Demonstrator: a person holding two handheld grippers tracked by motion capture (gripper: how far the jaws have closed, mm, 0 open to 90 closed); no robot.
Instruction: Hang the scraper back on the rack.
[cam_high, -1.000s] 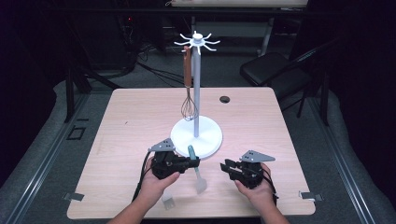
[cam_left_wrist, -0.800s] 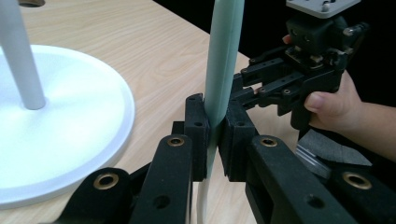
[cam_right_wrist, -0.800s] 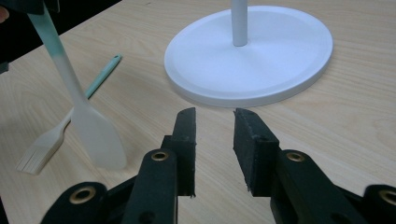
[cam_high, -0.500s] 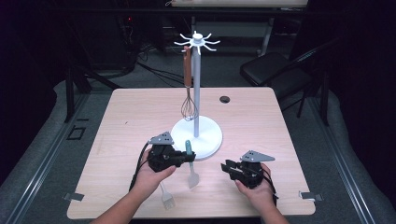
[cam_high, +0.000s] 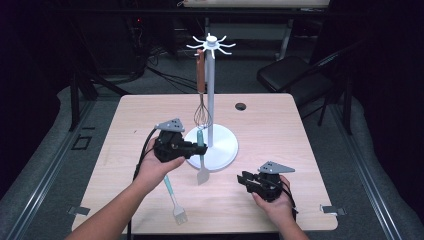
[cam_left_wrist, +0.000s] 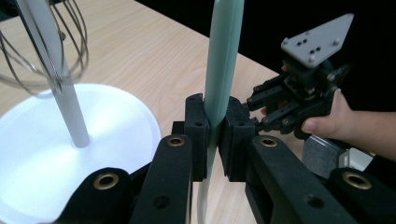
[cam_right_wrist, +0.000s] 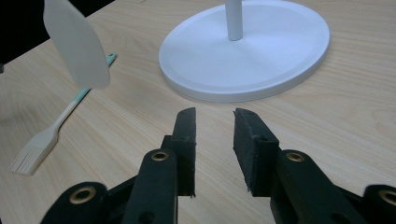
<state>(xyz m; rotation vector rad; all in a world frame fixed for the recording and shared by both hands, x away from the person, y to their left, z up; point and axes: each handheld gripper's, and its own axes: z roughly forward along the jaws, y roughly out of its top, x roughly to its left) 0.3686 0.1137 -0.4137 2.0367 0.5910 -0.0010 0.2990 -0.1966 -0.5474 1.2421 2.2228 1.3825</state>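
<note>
The left gripper clamps the spatula clear of the table; the right gripper rests half-open, holding nothing

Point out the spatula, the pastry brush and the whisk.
spatula (cam_high: 202, 175), high view, on its pale blade.
pastry brush (cam_high: 179, 215), high view, on its bristle end.
whisk (cam_high: 201, 116), high view, on its wire loops.

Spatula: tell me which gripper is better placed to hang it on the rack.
Left. The left gripper is shut on the spatula beside the rack. The right gripper is open, with nothing between its jaws, low over the table.
</note>
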